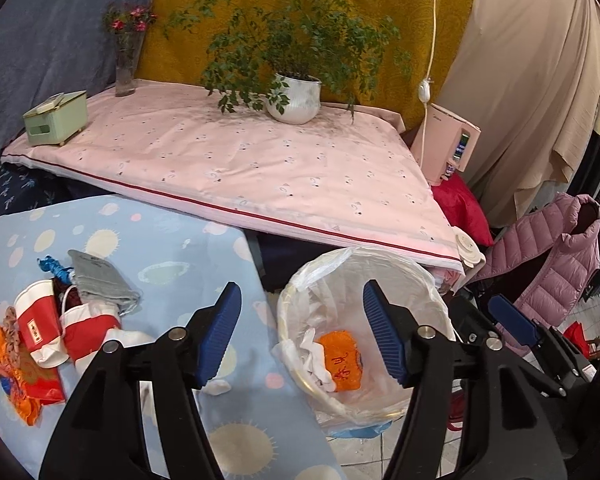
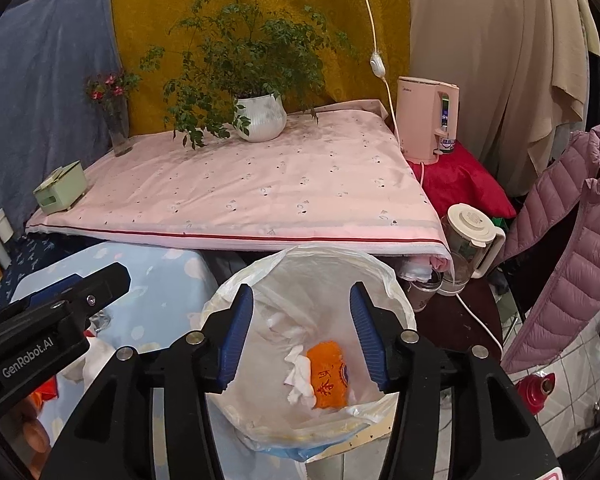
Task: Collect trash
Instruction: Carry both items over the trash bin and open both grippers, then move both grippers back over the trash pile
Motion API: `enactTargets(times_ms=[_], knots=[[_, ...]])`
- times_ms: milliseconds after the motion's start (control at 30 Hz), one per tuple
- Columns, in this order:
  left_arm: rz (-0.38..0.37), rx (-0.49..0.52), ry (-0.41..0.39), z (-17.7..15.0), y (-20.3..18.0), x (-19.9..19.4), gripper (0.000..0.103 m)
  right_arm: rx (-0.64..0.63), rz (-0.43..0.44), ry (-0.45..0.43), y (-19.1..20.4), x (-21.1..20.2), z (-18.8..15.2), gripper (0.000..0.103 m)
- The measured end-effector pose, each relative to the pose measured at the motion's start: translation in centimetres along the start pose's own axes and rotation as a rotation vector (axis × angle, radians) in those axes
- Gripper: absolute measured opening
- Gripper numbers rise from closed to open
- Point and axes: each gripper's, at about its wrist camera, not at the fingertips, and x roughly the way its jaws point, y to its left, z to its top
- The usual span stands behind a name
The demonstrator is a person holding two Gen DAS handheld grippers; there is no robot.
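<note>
A bin lined with a clear plastic bag [image 1: 399,268] [image 2: 319,264] stands on the floor beside the light blue spotted tablecloth [image 1: 172,248]. In it lie an orange wrapper [image 1: 341,364] [image 2: 327,376] and white tissue [image 1: 313,356] [image 2: 298,372]. My left gripper [image 1: 300,292] is open and empty over the bin's left rim. Over the bin's mouth, my right gripper [image 2: 300,292] is also open with nothing between its fingers. On the blue cloth at left lie red-and-white paper cups [image 1: 36,320], another orange wrapper [image 1: 16,380], a grey cloth piece [image 1: 100,280] and a blue ribbon [image 1: 54,268].
Behind the bin is a pink-covered table [image 1: 240,168] with a potted plant [image 1: 294,96], a flower vase [image 1: 124,64] and a green box [image 1: 56,118]. A pink kettle [image 2: 425,120], a glass jug [image 2: 471,240] and a mauve puffer jacket [image 2: 571,240] are at the right.
</note>
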Motion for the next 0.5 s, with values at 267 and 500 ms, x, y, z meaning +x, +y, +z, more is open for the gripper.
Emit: enactTargets(times_ms=[267,500], knots=[[0.066,-0.023,-0.036,-0.6,2.9,-2.4,0.065,-0.026,0.033,-0.014,2.5,-1.6,-0.4,0.058],[0.134,-0.077,-0.040,-1.6,6.4,-3.9,0.071,-0.068,0.075,-0.003,5.8,-2.3,-1.4,0.061]])
